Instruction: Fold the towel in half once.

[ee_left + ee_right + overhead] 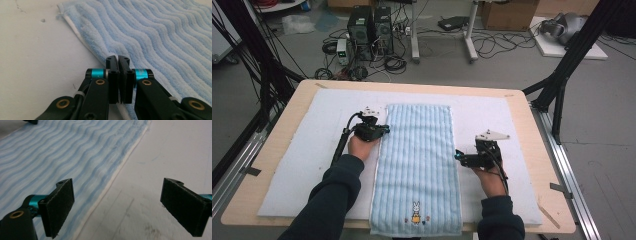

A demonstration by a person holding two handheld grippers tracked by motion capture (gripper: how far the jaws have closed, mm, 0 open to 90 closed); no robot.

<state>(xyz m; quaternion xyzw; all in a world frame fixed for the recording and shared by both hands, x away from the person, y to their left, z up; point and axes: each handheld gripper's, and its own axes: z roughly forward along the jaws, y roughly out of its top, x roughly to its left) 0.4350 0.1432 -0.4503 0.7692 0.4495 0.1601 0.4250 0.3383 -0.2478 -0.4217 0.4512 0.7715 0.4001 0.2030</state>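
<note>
White mat (312,165): left tool (118,59) clamping towel (417,165) edge.

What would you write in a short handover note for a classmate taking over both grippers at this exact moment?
Left gripper: jaws shut at the towel's left long edge; whether cloth is pinched between them is hard to tell.
Right gripper: jaws wide open, straddling the towel's right long edge, gripping nothing.
Towel: light blue, striped, flat and lengthwise on the white mat; its near end with the rabbit picture hangs at the table's near edge.
Done: both grippers brought to opposite edges.
Left: probably close the right gripper on its edge, then lift or fold.
</note>
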